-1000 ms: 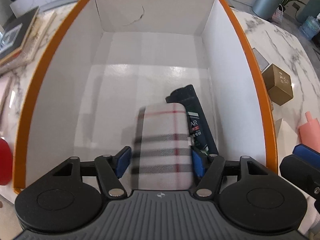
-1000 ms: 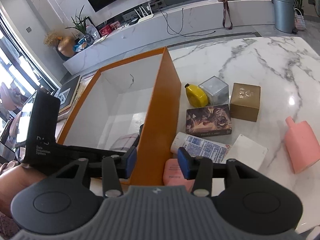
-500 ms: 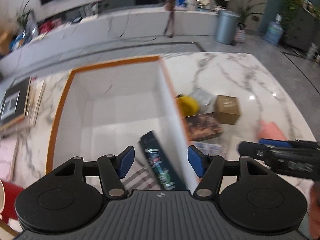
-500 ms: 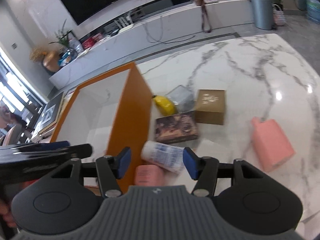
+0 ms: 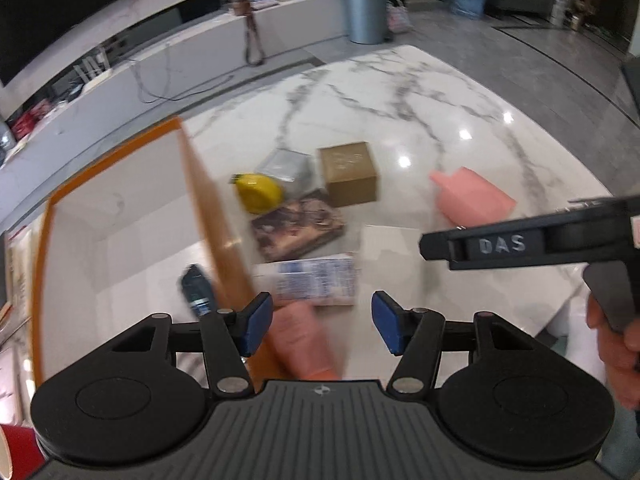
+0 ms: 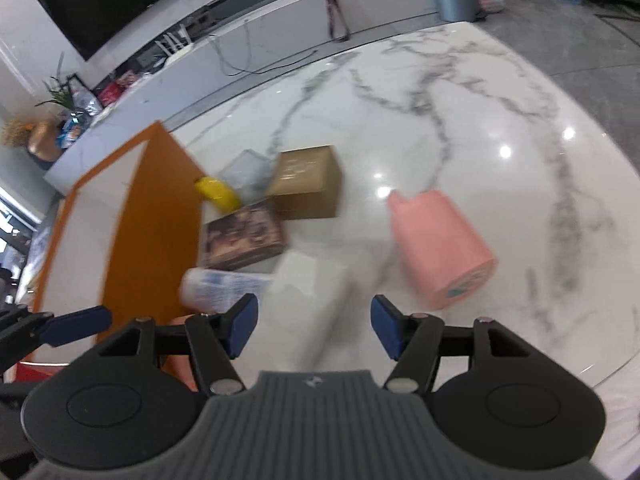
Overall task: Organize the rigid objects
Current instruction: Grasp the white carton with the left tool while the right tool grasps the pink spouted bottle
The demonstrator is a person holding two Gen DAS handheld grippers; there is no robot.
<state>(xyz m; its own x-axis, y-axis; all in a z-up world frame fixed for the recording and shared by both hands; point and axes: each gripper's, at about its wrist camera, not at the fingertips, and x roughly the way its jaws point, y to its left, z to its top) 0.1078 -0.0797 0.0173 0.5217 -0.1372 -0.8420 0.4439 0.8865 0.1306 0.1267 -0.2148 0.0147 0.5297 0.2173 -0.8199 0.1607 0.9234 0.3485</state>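
Marble table (image 6: 460, 128) holds orange box (image 6: 156, 216), gold box (image 6: 308, 184).

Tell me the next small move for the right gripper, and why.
Probably lower the right gripper onto the white box straight ahead of it. Its jaws have just been opening and hold nothing, and that box lies outside the orange bin, nearest between the fingers. The view is blurred, so the exact alignment is uncertain.

Home living room, wall television (image 6: 132, 4), marble table (image 6: 460, 120), houseplant (image 6: 60, 94)
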